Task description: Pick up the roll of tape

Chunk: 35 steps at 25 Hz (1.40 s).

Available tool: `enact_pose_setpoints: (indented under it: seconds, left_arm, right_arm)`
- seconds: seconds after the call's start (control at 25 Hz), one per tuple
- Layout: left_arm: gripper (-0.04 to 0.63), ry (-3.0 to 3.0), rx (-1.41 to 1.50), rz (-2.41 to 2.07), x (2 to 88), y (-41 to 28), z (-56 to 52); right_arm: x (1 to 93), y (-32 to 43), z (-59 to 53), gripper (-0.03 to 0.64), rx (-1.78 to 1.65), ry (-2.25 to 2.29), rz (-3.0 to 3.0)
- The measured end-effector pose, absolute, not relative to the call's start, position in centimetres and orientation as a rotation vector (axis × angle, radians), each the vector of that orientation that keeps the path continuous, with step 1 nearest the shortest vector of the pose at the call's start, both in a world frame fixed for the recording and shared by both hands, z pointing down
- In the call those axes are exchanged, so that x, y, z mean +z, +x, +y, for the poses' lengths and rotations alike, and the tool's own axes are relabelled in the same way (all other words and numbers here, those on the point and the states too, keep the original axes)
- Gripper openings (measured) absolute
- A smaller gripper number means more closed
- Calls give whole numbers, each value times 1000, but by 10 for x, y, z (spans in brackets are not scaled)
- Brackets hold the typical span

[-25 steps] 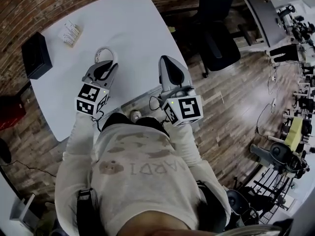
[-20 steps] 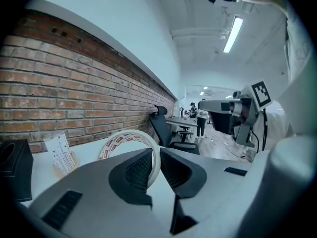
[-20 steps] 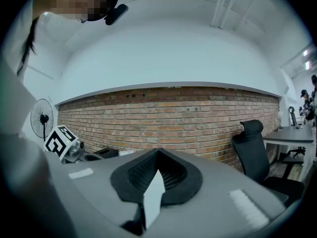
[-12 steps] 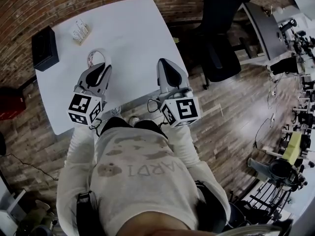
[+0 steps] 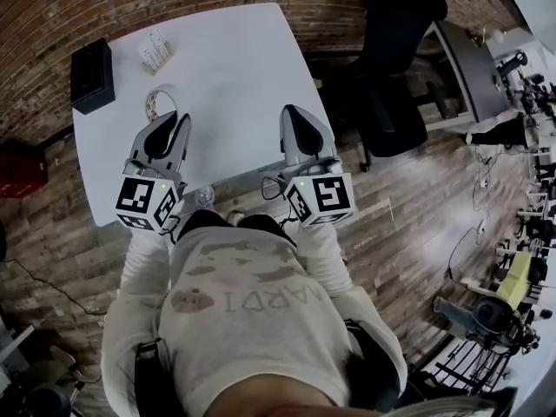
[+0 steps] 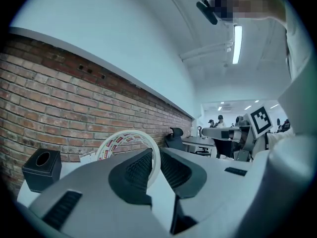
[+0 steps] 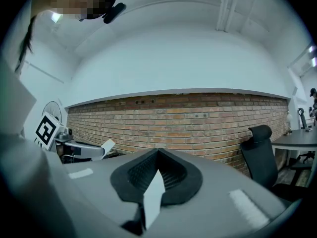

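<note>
The roll of tape (image 6: 130, 140) is pinched in the left gripper (image 6: 154, 155). The two ribbed black pads clamp one wall of the ring, one pad inside the ring and one outside. The roll stands on edge. In the head view the roll of tape (image 5: 159, 104) projects past the tip of the left gripper (image 5: 167, 120), over the left part of the white table (image 5: 234, 68).

The roll is a thin white ring. Its inner face carries repeated red print, too small for me to read.

The right gripper (image 7: 157, 152) holds nothing, and its ribbed pads are pressed together at the tips. In the head view the right gripper (image 5: 294, 115) sits over the table's near right edge.

A black box (image 6: 42, 168) stands on the table by the brick wall (image 6: 74, 98). It has a round opening in its top; I cannot see what is inside. Near the black box (image 5: 92, 75) a small holder (image 5: 156, 50) contains printed slips; their text is illegible.

Each gripper carries a cube with black-and-white square markers. A black office chair (image 5: 395, 59) stands on the wood floor beyond the table's right side.
</note>
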<state>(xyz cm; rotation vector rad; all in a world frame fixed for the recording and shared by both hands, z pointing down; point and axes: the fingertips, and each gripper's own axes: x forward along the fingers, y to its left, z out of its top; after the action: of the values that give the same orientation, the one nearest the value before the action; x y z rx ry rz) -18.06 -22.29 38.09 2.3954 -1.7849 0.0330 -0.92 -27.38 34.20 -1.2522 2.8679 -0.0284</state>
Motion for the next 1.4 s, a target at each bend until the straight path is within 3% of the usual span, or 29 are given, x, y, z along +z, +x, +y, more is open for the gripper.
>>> enact_pose_setpoints:
  seconds: [0.56,1.4]
  left_arm:
    - [55,2376,-122,-1989,334,-183,-171]
    - [55,2383,-121,-2081,325,-174,-143]
  right_arm:
    - [333,-3,-242,11,-1,-1182,2881]
    - [326,8,-220,11,44,-1163,2890]
